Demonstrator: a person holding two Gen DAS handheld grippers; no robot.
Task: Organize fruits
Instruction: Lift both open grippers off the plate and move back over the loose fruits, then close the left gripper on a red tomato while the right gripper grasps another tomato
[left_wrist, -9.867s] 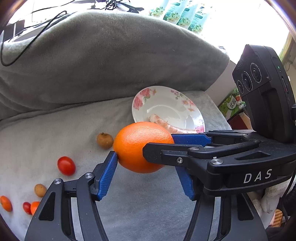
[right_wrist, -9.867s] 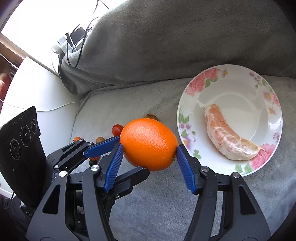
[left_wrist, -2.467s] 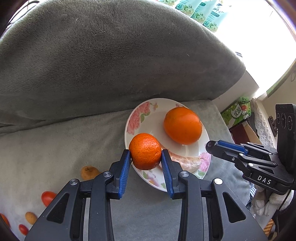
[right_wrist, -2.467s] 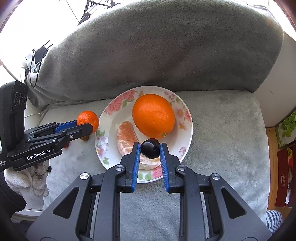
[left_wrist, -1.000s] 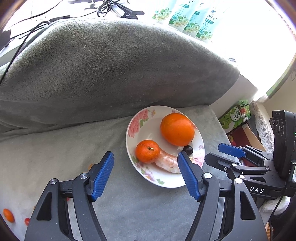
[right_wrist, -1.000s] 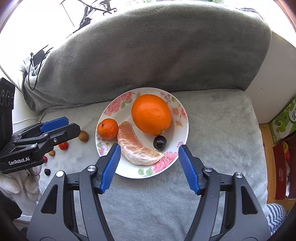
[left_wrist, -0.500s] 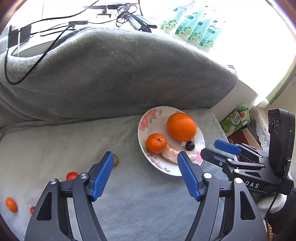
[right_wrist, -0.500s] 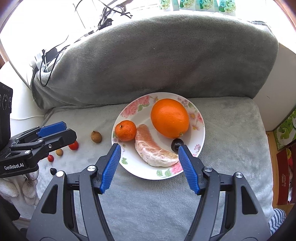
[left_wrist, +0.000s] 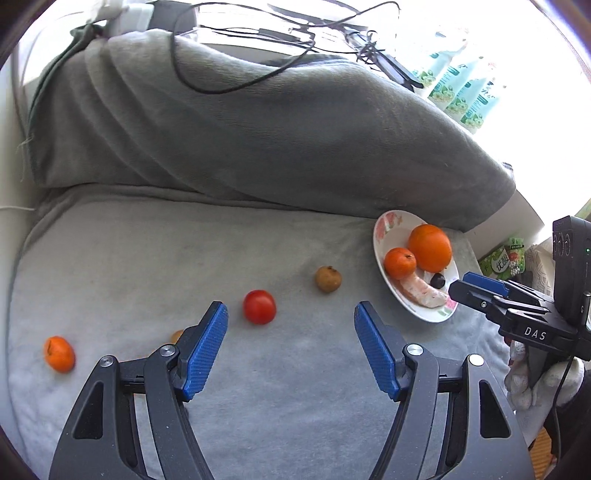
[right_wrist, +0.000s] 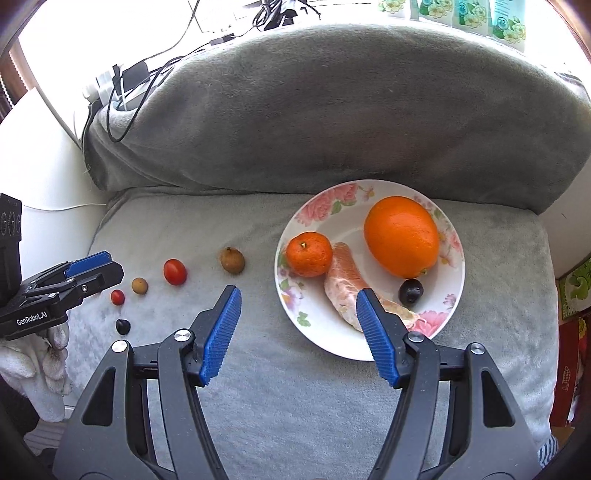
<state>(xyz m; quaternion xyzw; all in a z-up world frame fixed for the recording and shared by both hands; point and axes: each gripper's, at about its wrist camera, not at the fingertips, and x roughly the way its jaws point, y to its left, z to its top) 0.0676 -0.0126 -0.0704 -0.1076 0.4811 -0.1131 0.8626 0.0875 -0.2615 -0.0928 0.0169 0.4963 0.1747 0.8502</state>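
On the flowered plate (right_wrist: 369, 350), set at the right of a grey cushion (right_wrist: 295, 424), a large orange (right_wrist: 401, 236), a mandarin (right_wrist: 309, 254), a peeled citrus segment (right_wrist: 343, 286) and a dark grape (right_wrist: 410, 291) are gathered. Left of the plate, a brown fruit (right_wrist: 232, 260), a red tomato (right_wrist: 174, 272) and smaller fruits are scattered across the cushion. The left hand-held gripper (left_wrist: 291, 345) is held spread and empty near the tomato, and the right hand-held gripper (right_wrist: 298, 332) is likewise released, empty, over the plate's near edge.
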